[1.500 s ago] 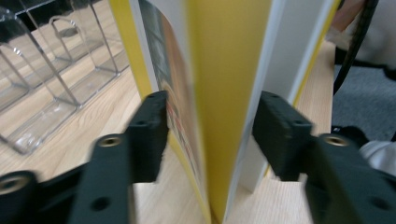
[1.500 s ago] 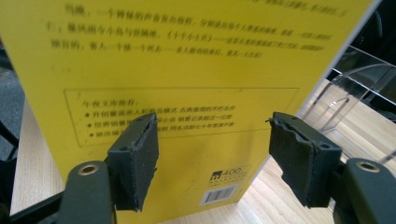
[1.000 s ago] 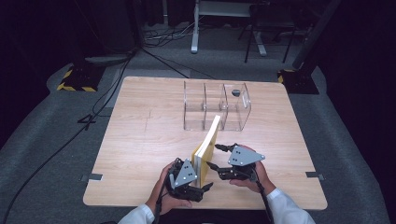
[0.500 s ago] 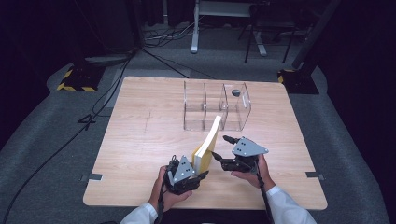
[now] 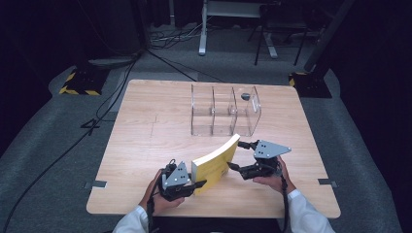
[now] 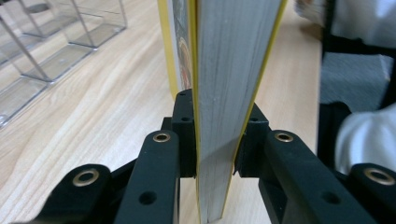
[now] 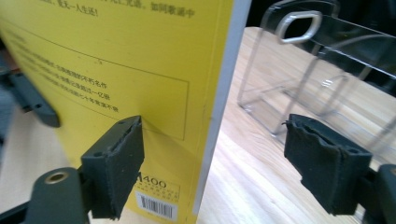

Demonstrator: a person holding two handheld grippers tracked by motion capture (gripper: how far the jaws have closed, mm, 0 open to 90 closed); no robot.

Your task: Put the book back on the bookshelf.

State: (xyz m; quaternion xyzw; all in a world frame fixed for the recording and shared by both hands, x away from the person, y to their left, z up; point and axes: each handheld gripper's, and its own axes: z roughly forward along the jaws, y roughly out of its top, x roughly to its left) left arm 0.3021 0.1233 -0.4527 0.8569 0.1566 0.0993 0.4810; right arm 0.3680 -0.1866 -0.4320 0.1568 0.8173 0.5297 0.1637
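Observation:
A yellow-covered book (image 5: pixel 214 164) stands on its edge on the wooden table (image 5: pixel 145 145), slanting from near left to far right. My left gripper (image 5: pixel 197 184) is shut on the book's near end. In the left gripper view the jaws (image 6: pixel 215 156) clamp both covers, with the grey page edges (image 6: pixel 231 70) rising between them. My right gripper (image 5: pixel 236 155) is open beside the book's far right end. In the right gripper view the yellow back cover (image 7: pixel 116 70) stands against the left pad (image 7: pixel 116 163). The gripper (image 7: pixel 219 163) spans the book's edge, and the right pad (image 7: pixel 327 158) is apart from it.
A clear acrylic organizer (image 5: pixel 223 111) with three compartments stands beyond the book at mid-table; it also appears as the clear organizer (image 6: pixel 56 51) and the clear organizer (image 7: pixel 322 79) with a handle slot. Cables and stands lie on the dark floor past the table.
The book's far end has come down and swung to the right. My left gripper has shifted slightly left with it; my right gripper has moved a little right and farther out.

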